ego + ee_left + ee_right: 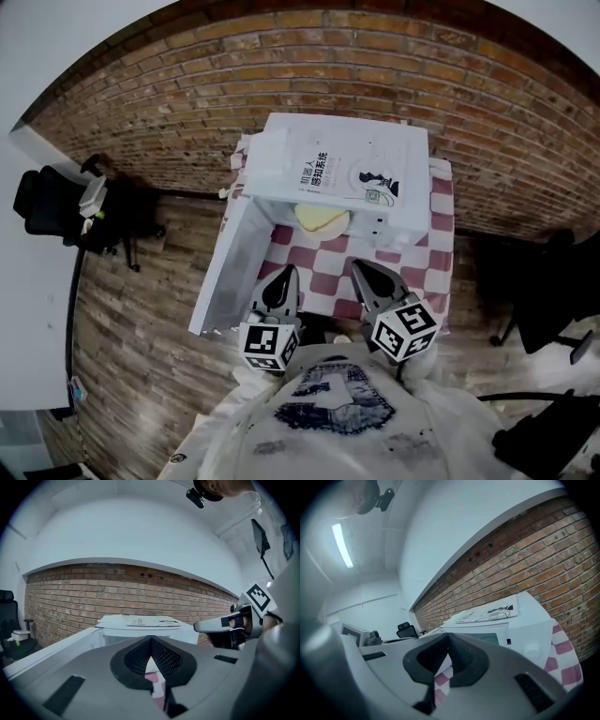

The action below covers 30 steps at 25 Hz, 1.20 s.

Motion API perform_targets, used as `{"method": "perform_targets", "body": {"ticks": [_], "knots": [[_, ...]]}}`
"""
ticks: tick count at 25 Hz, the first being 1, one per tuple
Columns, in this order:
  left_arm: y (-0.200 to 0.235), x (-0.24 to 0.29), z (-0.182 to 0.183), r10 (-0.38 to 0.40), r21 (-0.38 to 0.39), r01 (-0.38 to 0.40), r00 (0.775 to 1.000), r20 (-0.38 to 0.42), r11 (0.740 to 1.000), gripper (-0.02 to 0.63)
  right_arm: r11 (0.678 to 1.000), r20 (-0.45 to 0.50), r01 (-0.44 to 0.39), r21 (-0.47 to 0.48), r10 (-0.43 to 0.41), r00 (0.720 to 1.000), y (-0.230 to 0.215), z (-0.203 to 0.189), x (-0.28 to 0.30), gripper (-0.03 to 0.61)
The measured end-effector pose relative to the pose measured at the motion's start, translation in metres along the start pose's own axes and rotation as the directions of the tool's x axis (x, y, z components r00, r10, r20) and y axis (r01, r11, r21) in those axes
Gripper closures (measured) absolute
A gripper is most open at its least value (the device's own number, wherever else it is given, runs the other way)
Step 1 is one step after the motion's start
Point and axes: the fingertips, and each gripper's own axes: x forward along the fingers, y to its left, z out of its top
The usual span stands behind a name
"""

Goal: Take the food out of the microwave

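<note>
A white microwave (337,169) stands on a table with a red-and-white checked cloth (323,267). Its door (228,272) hangs open toward the left. Inside the opening lies pale yellow food (322,218) on a plate. My left gripper (285,274) and right gripper (362,269) hover side by side just in front of the opening, short of the food. Both are shut with nothing between the jaws. The left gripper view shows the microwave (140,623) ahead beyond the closed left gripper (151,640), with the right gripper (220,626) beside it. In the right gripper view, the right gripper (449,638) points at the microwave (501,625).
A brick wall (375,66) runs behind the table. A black office chair (56,206) stands at the left and another (553,300) at the right on the wooden floor (141,328). A printed sheet (352,173) lies on the microwave's top.
</note>
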Motion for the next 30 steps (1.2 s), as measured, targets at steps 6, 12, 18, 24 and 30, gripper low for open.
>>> {"method": "perform_targets", "body": {"ticks": [6,12,18,24,30], "knots": [[-0.004,0.029,-0.005,-0.101,-0.022,0.101,0.994,-0.028,0.995,0.604,0.996,0.032,0.091,0.012,-0.091,0.995,-0.017,0.008,-0.003,0.565],[-0.008,0.047,-0.003,-0.164,-0.016,0.163,0.986,-0.035,0.986,0.604,0.987,0.032,0.159,0.027,-0.16,0.987,-0.026,0.005,-0.008,0.565],[-0.012,0.057,-0.017,-0.205,-0.038,0.202,0.977,-0.064,0.979,0.604,0.977,0.024,0.213,0.033,-0.214,0.977,-0.035,-0.002,-0.012,0.565],[-0.018,0.063,-0.027,-0.235,-0.053,0.232,0.969,-0.08,0.971,0.604,0.969,0.019,0.243,0.038,-0.244,0.97,-0.039,-0.006,-0.017,0.565],[-0.02,0.073,-0.041,-0.25,-0.106,0.238,0.961,-0.119,0.965,0.603,0.966,0.009,0.254,0.045,-0.255,0.967,-0.043,-0.009,-0.018,0.565]]}}
